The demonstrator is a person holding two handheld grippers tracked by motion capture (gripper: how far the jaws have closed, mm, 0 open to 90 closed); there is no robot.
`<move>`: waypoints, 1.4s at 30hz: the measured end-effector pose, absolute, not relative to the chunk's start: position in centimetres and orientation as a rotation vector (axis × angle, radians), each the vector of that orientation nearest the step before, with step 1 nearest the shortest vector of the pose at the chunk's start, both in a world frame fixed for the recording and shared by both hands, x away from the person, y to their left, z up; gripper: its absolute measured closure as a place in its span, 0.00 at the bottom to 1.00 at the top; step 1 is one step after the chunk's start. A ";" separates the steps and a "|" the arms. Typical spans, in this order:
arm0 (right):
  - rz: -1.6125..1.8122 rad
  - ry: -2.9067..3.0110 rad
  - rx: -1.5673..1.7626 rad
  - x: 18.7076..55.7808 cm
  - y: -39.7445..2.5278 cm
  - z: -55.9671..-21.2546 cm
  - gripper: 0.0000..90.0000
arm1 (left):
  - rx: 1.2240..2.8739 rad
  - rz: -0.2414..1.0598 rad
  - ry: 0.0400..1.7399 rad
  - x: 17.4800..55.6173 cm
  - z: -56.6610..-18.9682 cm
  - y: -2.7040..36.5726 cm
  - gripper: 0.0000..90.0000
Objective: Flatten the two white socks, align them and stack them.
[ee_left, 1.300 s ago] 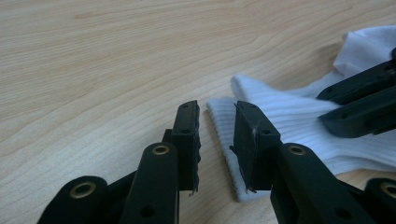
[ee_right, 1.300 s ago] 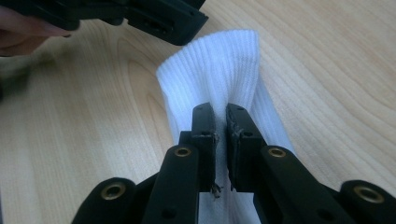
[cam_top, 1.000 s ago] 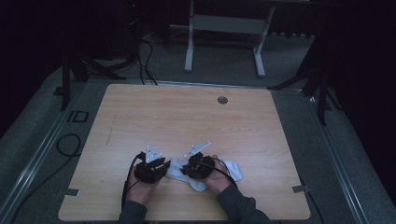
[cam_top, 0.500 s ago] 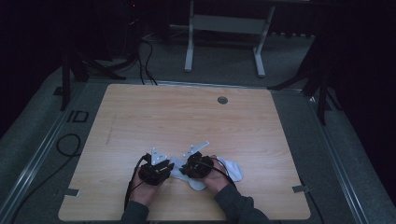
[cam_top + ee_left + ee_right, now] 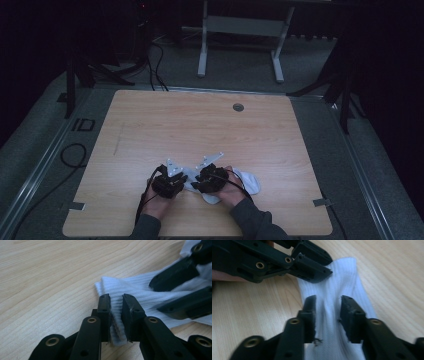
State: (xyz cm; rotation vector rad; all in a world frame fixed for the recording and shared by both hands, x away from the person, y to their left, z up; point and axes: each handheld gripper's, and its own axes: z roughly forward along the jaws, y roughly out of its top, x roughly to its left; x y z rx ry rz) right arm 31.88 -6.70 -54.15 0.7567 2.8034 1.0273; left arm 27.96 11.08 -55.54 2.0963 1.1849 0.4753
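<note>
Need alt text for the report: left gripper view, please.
The left gripper pinches the ribbed edge of a white sock between its black jaws, on a light wooden table. The right gripper grips the same sock at upper right.

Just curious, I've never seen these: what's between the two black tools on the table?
A white sock spans them. In the left gripper view the left tool pinches its ribbed cuff; in the right gripper view the right tool straddles the fabric further along.

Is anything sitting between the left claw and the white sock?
Nothing visible does. The left claw is already closed on the ribbed edge of the white sock, with fabric bunched between its jaws.
</note>
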 end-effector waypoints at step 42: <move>1.047 2.488 1.198 32.3 -20.0 -52.9 0.70 | 2.128 0.544 1.171 27.5 -55.6 10.5 0.86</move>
